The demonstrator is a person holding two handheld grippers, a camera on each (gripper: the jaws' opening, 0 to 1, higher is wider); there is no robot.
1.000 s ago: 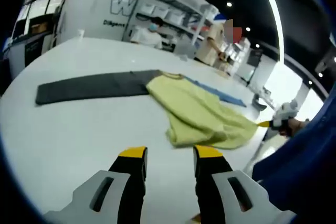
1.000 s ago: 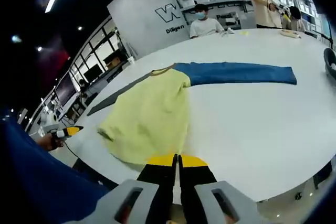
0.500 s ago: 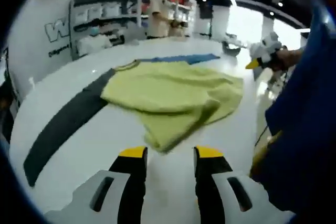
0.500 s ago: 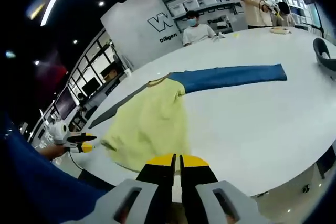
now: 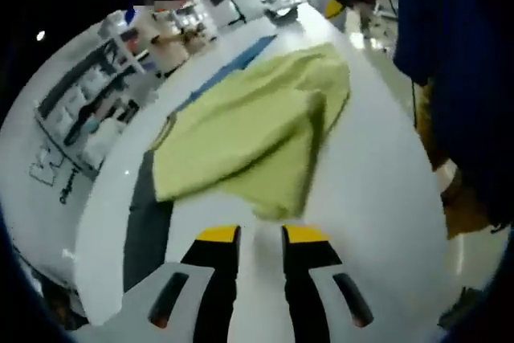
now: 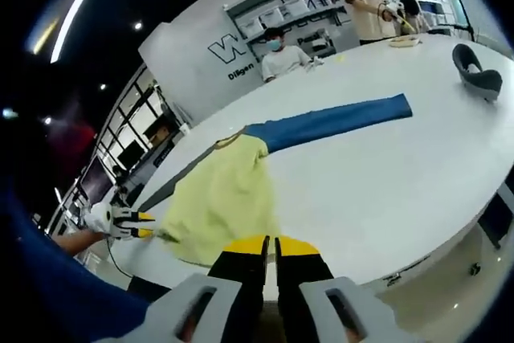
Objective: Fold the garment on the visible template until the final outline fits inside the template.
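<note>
My left gripper [image 5: 261, 235] hovers over the white table [image 5: 377, 182], jaws parted, empty, just short of the crumpled yellow shirt [image 5: 257, 134]. My right gripper [image 6: 269, 240] hovers jaws pressed together, empty; the shirt lies across the grey template strip [image 5: 146, 214] and blue strip [image 6: 333, 118].

The grey back wall [image 6: 189, 54] carries a large "W" above smaller, partly legible "Diligen".

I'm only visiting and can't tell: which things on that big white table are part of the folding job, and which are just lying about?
Part of the job:
yellow shirt
blue strip
dark grey strip
left tongs
right tongs

Lying about:
dark curved object near the table edge
</note>
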